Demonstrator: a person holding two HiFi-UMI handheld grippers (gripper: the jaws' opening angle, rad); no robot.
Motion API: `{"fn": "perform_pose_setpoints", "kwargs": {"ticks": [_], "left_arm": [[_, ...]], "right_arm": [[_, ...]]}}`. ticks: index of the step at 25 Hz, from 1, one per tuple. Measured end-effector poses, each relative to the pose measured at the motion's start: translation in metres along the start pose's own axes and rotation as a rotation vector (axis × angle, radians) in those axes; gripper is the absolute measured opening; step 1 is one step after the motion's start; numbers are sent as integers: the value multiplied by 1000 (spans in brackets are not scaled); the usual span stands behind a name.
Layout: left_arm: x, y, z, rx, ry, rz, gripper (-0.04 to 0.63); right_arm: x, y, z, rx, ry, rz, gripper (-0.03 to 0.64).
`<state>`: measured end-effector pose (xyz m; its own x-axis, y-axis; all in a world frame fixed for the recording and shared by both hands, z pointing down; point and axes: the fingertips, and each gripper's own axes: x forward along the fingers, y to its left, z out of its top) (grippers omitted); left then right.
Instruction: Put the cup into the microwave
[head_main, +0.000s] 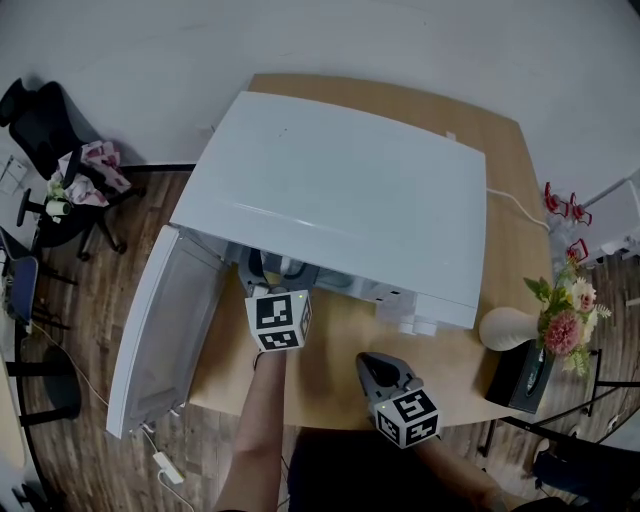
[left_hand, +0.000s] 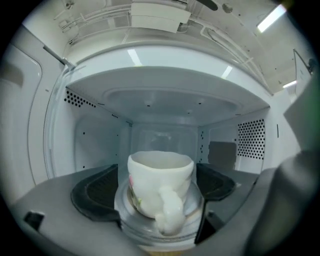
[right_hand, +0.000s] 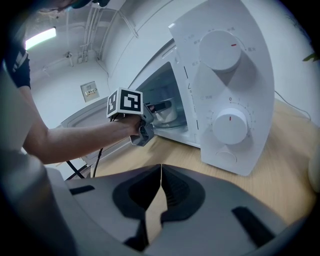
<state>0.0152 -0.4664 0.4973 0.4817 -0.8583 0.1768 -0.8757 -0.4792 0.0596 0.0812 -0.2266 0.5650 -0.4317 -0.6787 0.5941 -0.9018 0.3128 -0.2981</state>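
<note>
1. Currently, in the head view, the white box-shaped microwave oven (head_main: 340, 190) covers most of the far side of the light wooden table (head_main: 330, 350). Its white hinged door (head_main: 160, 330) is swung open beyond the table's left edge.
2. The left gripper (head_main: 268, 275) reaches into the oven mouth, above the front-left part of the table. The oven roof hides its tips and the cavity from the head view.
3. The left gripper view shows the cavity. The white ceramic cup (left_hand: 160, 182) stands upright on the round glass turntable (left_hand: 127, 225), about mid-cavity, with its handle toward the camera.
4. In that view the jaws are spread wide, with one dark pad (left_hand: 95, 192) on each side of the cup.
   - A narrow gap shows at the left pad.
   - Contact at the right pad cannot be judged.
   - The cup rests on the turntable, so this claw is noted as open and not clamping.
5. The right gripper (head_main: 375, 368) hovers near the table's front edge, apart from the oven. Its own view shows the jaws pressed together with nothing between them.
6. Only the right gripper view shows the oven's front panel, with two round white dials (right_hand: 220, 50) one above the other. It also shows a forearm (right_hand: 75, 135) leading to the opening.
7. Only the head view shows the pale vase of pink flowers (head_main: 510, 328) and the black box (head_main: 525, 378) at the table's right edge.
</note>
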Motion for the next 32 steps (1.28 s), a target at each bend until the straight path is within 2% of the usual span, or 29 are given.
{"fn": "perform_pose_setpoints", "kwargs": {"ticks": [7,19,24,32], "left_arm": [[-29,-1,-13,-39,51,-18,460],[-68,-9,-17,-29,95,-23,459],[-90,-10,-12,-41,94,13,459],[-126,-21,-13,-76,107,-9,434]], "right_arm": [[-7,9,-3,-17,-15,6,-6],[-22,13,-4,-20,-52,-16,-6],[-31,12,-3,-10,-64,-27,-6],[-35,11,15,-19,-107,-36,-6]]}}
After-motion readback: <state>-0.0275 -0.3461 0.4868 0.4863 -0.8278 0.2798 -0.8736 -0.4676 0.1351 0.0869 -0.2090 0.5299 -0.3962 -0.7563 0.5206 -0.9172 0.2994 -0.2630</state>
